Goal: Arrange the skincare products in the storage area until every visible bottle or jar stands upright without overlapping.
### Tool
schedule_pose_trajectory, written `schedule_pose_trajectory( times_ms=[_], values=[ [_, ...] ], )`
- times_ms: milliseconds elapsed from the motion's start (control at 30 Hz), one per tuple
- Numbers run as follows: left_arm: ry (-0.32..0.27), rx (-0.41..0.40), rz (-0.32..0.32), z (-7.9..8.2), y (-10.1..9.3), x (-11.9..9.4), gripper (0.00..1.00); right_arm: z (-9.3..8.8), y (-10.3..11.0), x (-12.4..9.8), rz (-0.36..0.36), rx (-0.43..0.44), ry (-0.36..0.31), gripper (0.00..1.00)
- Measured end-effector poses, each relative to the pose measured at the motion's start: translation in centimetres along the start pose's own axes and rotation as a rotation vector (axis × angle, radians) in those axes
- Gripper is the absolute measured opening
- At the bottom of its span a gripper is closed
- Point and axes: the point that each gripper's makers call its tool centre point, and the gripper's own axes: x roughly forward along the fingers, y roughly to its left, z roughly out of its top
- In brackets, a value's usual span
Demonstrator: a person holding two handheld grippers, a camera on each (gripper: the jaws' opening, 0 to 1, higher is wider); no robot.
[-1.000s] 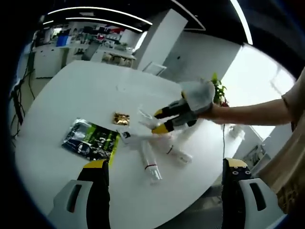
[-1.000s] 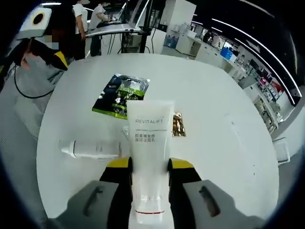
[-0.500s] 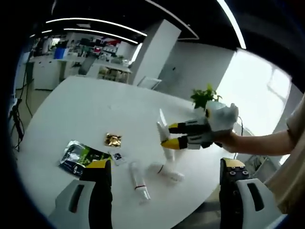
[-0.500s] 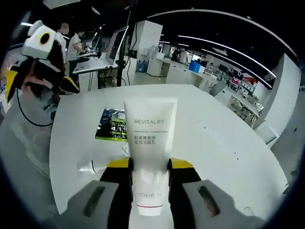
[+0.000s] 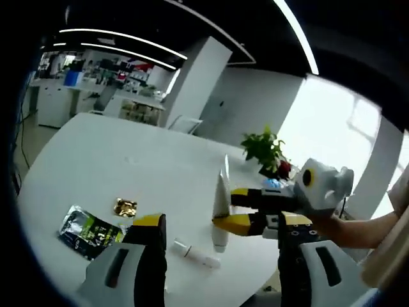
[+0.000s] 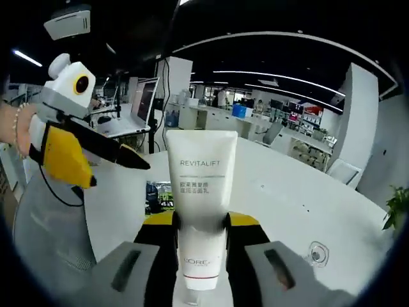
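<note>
Light source: the room is being lit by long ceiling light strips point(image 5: 121, 52), which are being bent into arcs by the fisheye lens
Window point(image 5: 332, 144): daylight is being blown out to near white, with no detail being kept
Table point(image 5: 96, 160): the white top is being rendered bright and evenly lit; faint shadows are being cast beneath the items
Ceiling: it is being left very dark in both views
Sharpness: the tube point(image 6: 200, 204) label is being resolved clearly; the background is being softened and stretched toward the edges
</note>
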Motion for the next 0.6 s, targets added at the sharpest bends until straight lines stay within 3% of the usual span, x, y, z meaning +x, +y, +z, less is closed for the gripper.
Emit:
schedule_pose_trajectory(
  times_ms=[67, 133, 467, 600],
  values=[
    [-0.001, 0.006, -0.004, 0.3, -0.6, 0.7, 0.53, 0.1, 0.6, -0.5, -0.005, -0.007, -0.002, 0.27],
    [0.008, 0.03, -0.016, 0.4, -1.3, 1.5, 0.5, 0.1, 0.9, -0.9, -0.009, 0.003, -0.006, 0.27],
    [0.059, 0.111, -0.065, -1.2, -3.5, 4.2, 0.29, 0.1, 0.8, -3.2, -0.063, 0.077, -0.032, 0.27],
    [0.063, 0.139, -0.071, -1.6, -3.9, 4.6, 0.16, -0.1, 0.6, -3.9, -0.077, 0.11, -0.035, 0.27]
  ],
)
